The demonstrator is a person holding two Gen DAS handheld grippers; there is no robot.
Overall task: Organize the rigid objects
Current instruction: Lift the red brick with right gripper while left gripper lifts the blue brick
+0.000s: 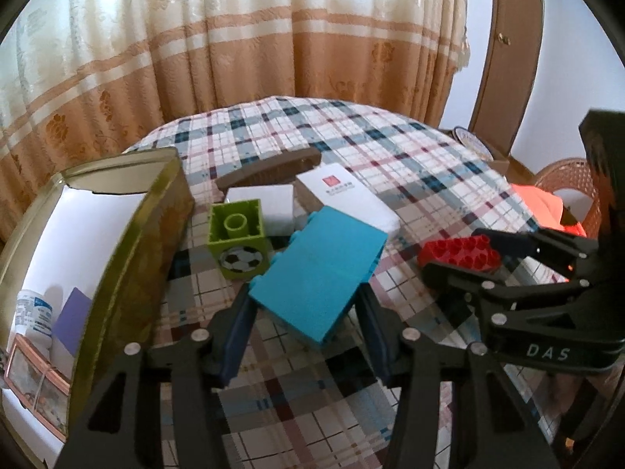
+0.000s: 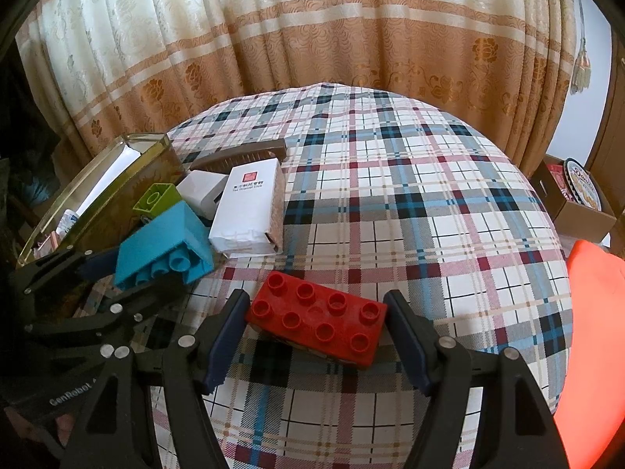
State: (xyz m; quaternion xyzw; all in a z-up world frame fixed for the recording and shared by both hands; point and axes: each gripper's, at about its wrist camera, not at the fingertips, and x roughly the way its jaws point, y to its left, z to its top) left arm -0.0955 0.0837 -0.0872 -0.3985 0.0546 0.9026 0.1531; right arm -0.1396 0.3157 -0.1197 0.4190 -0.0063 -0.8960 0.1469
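Right wrist: red brick (image 2: 318, 322) sits between my right claw's (image 2: 318, 336) spread jaws, seemingly untouched; my left claw (image 1: 304, 305) grasps the blue block (image 1: 318, 273).

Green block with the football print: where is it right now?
In the left wrist view the green block stands left of centre on the plaid tablecloth, between the gold tin and the blue brick, before a white box.

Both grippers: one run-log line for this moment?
left gripper: shut on blue block | right gripper: straddles red block, grip unclear
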